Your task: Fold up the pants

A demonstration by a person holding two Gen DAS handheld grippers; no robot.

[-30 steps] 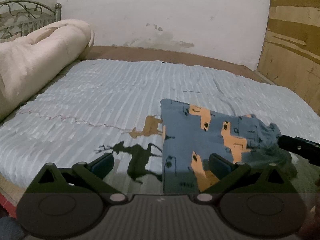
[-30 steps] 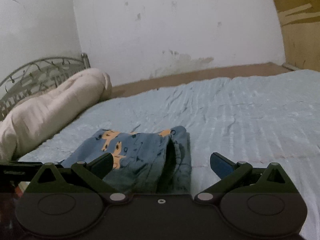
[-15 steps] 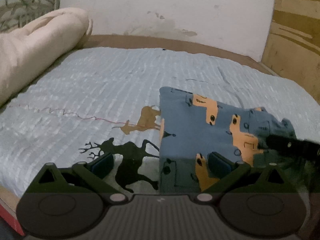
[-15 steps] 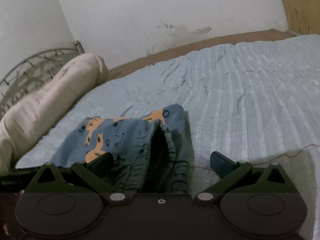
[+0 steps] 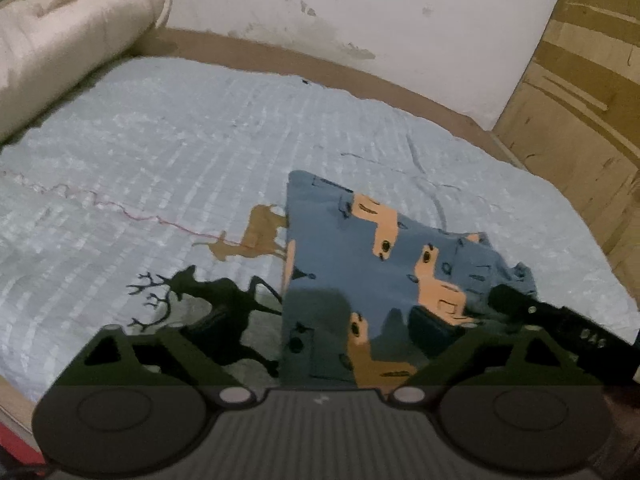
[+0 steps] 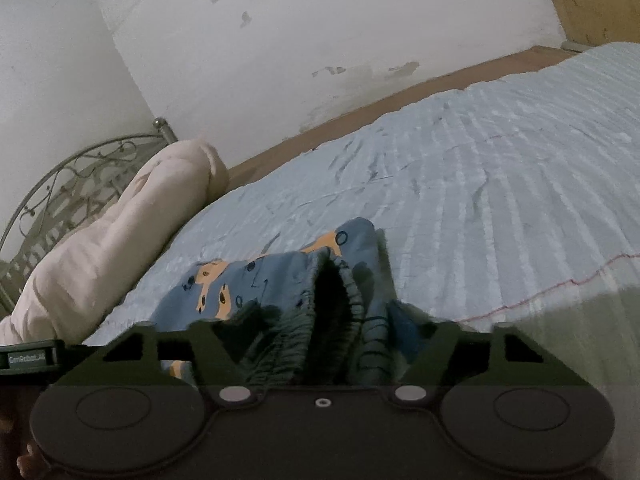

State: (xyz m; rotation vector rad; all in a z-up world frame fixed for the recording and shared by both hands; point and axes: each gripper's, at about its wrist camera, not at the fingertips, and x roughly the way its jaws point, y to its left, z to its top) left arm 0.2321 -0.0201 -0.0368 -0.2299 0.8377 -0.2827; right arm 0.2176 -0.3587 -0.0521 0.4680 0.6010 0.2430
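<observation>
The blue pants (image 5: 352,264) with orange patches lie folded on the light blue bedspread (image 5: 168,160). My left gripper (image 5: 316,320) is open, low over the near left corner of the pants. My right gripper (image 6: 324,320) is open, its jaws on either side of the gathered waistband end (image 6: 340,300) of the pants (image 6: 248,280). The right gripper's finger shows in the left wrist view (image 5: 552,324) at the pants' right edge. The cloth between the jaws is in shadow.
A rolled cream blanket (image 5: 68,36) lies along the left side of the bed, by a metal headboard (image 6: 72,184). A white wall (image 5: 360,12) stands behind. A wooden panel (image 5: 580,92) stands at the right. Deer prints (image 5: 208,304) mark the bedspread.
Both grippers have moved forward and down toward the pants. The right gripper's open jaws now straddle the waistband end. The pants have not moved.
</observation>
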